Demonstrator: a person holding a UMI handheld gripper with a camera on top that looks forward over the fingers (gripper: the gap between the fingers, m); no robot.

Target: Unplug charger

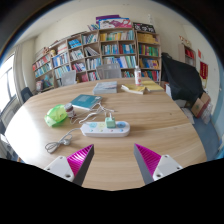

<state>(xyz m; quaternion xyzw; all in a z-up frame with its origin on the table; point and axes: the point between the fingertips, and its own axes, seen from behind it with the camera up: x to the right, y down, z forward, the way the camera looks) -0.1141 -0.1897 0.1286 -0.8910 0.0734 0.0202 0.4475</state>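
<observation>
Gripper view: the gripper (113,160) hovers above the near edge of a round wooden table (150,115), its fingers spread apart and holding nothing, pink pads (148,157) facing inward. Just beyond the fingers, toward the table's middle, lies a white power strip (106,127) with a charger (109,120) plugged into it and a cable (62,143) trailing toward the near-left edge. A green object (57,115) and a blue book (86,101) lie farther left. Bookshelves (100,55) filled with books line the far wall.
</observation>
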